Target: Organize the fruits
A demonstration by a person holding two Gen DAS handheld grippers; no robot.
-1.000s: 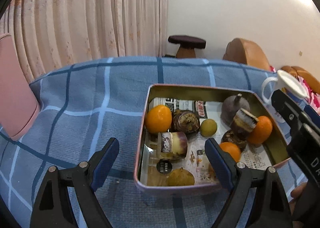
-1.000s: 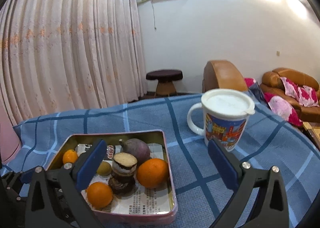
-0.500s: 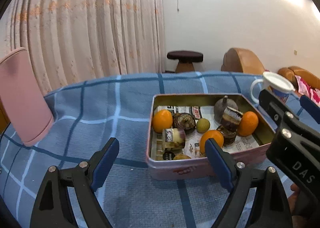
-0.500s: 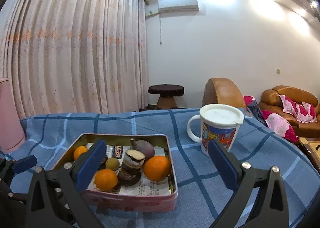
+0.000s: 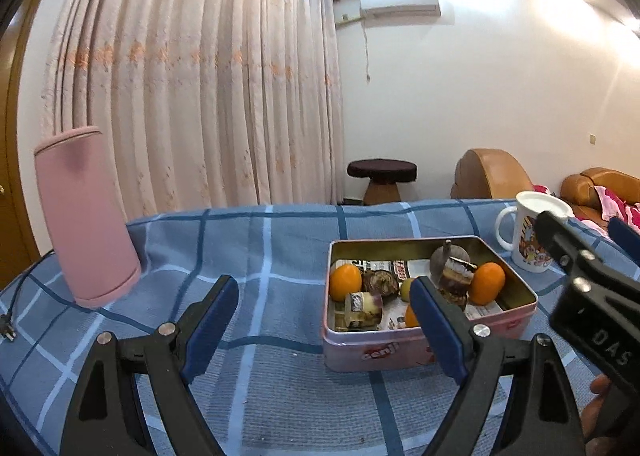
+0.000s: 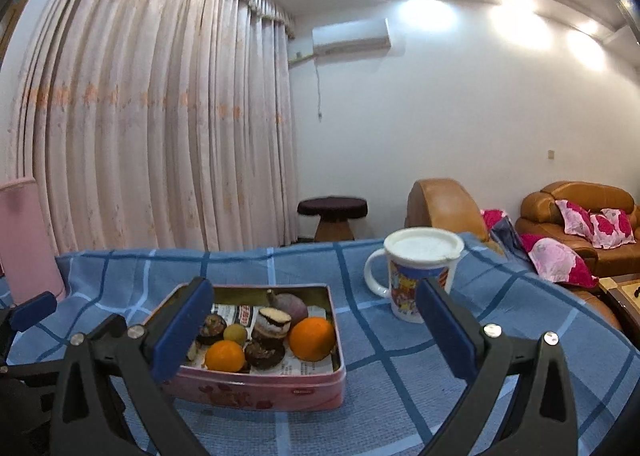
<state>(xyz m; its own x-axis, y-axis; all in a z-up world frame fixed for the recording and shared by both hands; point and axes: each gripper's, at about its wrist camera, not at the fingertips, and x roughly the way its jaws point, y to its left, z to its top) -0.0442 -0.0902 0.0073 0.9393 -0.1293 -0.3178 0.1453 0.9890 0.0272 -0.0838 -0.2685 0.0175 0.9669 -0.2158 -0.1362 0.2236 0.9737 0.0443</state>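
A pink tin (image 5: 516, 326) (image 6: 280, 390) lined with newspaper stands on the blue checked cloth. It holds oranges (image 5: 345, 282) (image 6: 311, 338), a small green fruit (image 6: 235, 333), a purple round fruit (image 6: 291, 305) and several dark cut pieces (image 6: 273, 322). My left gripper (image 5: 324, 330) hangs open and empty in front of the tin, to its left. My right gripper (image 6: 312, 330) is open too, with nothing between its fingers, held before the tin's right side. The right gripper's black body (image 5: 588, 296) shows at the right edge of the left wrist view.
A white lidded mug (image 6: 420, 272) (image 5: 528, 234) stands right of the tin. A tall pink cylinder (image 5: 86, 216) stands at the far left, with a black cord (image 5: 12, 320) beside it. Behind the table are curtains, a dark stool (image 6: 332, 216) and brown sofas (image 6: 580, 216).
Both grippers have drawn back and tilted up, so the tin now looks smaller and lower and more of the room shows. Both stay open and empty.
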